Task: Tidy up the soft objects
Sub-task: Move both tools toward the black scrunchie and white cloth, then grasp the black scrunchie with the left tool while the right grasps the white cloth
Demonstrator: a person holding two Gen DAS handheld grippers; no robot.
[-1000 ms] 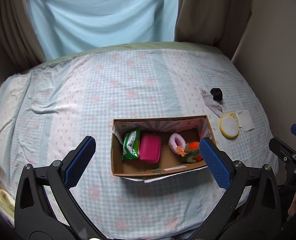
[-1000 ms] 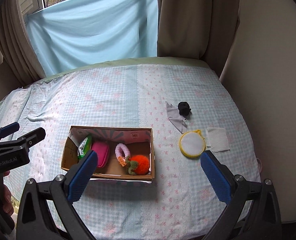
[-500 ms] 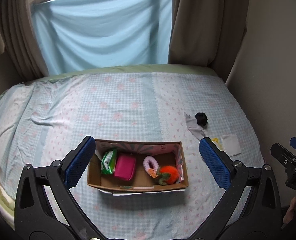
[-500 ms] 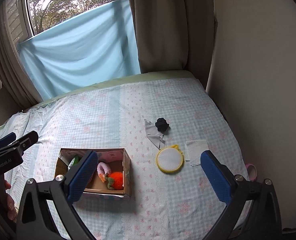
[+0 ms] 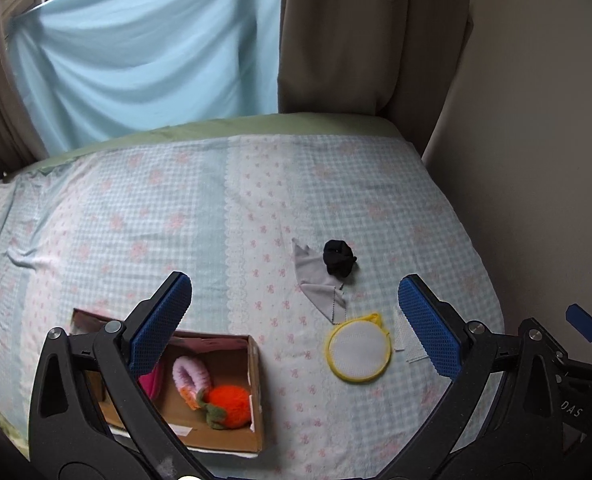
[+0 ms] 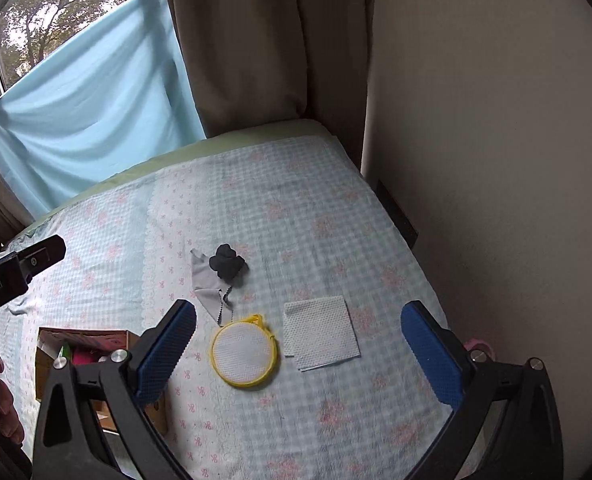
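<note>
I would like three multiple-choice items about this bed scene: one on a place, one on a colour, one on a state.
1. Where is the orange plush?
A. in the cardboard box
B. on the white cloth
C. beside the curtain

2. What colour is the round pad's rim?
A. red
B. yellow
C. black

3. How is the right gripper?
A. shut on the sock
B. open, empty
C. shut, empty

Answers:
1 A, the orange plush lies inside the cardboard box.
2 B, the round pad has a yellow rim.
3 B, the right gripper has jaws wide apart, holding nothing.

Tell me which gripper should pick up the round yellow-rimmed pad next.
Right. The open right gripper frames the round yellow-rimmed white pad almost centrally; the open left gripper sits nearer the cardboard box.
</note>
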